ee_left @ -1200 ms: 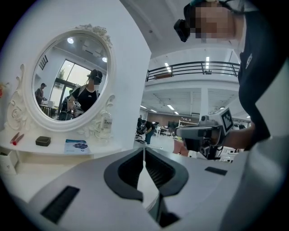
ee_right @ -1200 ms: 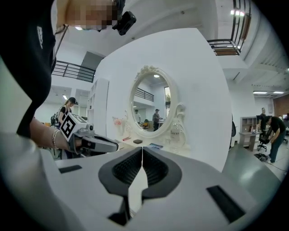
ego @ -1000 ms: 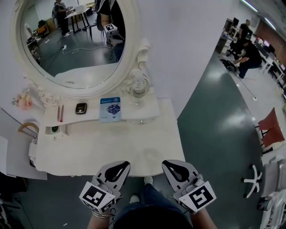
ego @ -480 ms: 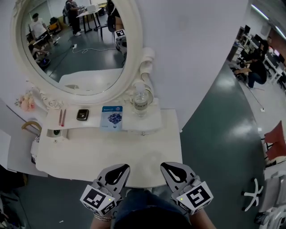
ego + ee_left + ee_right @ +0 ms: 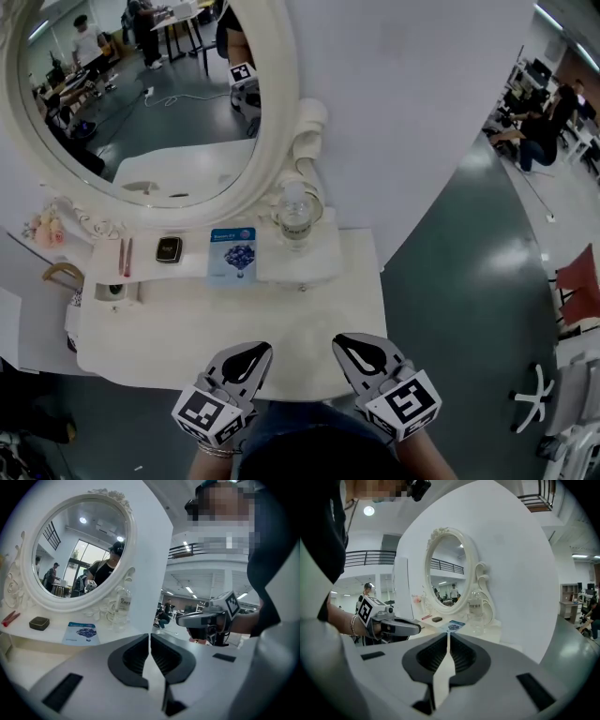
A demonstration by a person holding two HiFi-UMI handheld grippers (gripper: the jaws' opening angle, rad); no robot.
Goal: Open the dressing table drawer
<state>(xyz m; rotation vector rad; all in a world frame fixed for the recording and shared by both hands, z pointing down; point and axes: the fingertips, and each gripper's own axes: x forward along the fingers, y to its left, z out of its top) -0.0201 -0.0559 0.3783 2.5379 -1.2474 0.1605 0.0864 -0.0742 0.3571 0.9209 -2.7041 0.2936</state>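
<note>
Both grippers have eased forward since a second ago and now hover over the front edge of the white dressing table (image 5: 187,323). The left gripper (image 5: 251,354) and right gripper (image 5: 349,347) sit side by side, apart, each with fingers pressed together and nothing between them. Ahead of the fingertips lies a bare stretch of tabletop. Beyond it, the one small drawer (image 5: 300,285), marked by its knob, sits closed under a raised shelf, ahead and slightly left of the right fingers. On the shelf are one blue card (image 5: 232,253), one dark case (image 5: 169,249), two red sticks (image 5: 125,256) and one clear bottle (image 5: 296,220). Behind stands one oval mirror (image 5: 141,94). Open green floor (image 5: 459,281) lies right of the right fingers.
</note>
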